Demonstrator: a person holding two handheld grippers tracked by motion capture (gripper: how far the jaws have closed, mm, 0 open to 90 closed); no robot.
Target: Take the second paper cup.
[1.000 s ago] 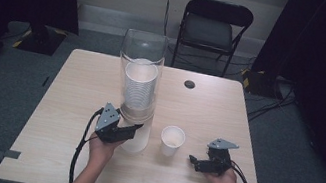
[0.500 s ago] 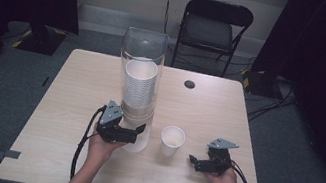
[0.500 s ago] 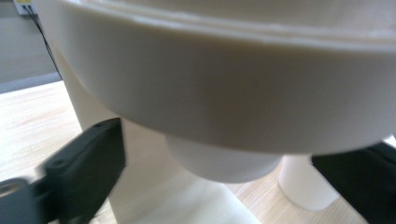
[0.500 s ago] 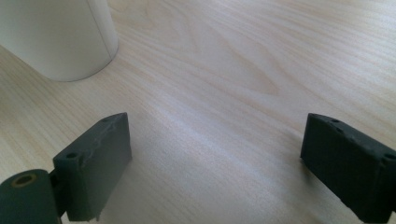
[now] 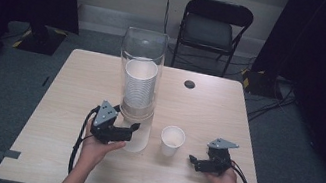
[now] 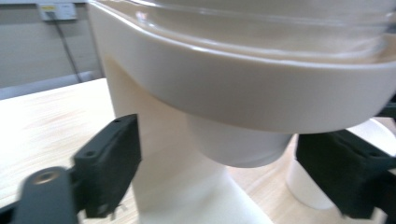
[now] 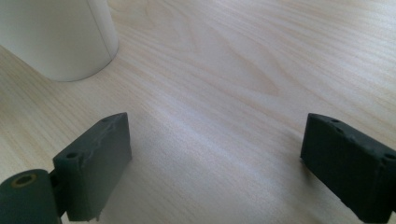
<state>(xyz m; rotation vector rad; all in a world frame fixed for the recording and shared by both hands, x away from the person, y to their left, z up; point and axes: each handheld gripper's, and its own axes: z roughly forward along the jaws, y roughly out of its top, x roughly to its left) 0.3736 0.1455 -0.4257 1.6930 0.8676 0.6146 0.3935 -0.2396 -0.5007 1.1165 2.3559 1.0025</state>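
Note:
A clear tube dispenser (image 5: pixel 144 52) on a white stand holds a stack of white paper cups (image 5: pixel 138 87) near the table's middle. My left gripper (image 5: pixel 134 129) is at its foot. In the left gripper view the lowest cup (image 6: pixel 238 147) pokes down out of the cream collar (image 6: pixel 233 84). My left gripper (image 6: pixel 229 163) is open, with a jaw on either side of that cup and apart from it. A single white cup (image 5: pixel 172 140) stands upright to the right. My right gripper (image 5: pixel 192 162) rests open on the table beside that cup (image 7: pixel 56 32), holding nothing.
The wooden table (image 5: pixel 75 86) has a small black disc (image 5: pixel 189 84) at the back right of the dispenser. A black chair (image 5: pixel 215 29) stands behind the table's far edge. The stand's white post (image 6: pixel 154 140) rises just behind my left jaws.
My left gripper has shifted slightly at the dispenser's base. The right gripper and the single cup have stayed put.

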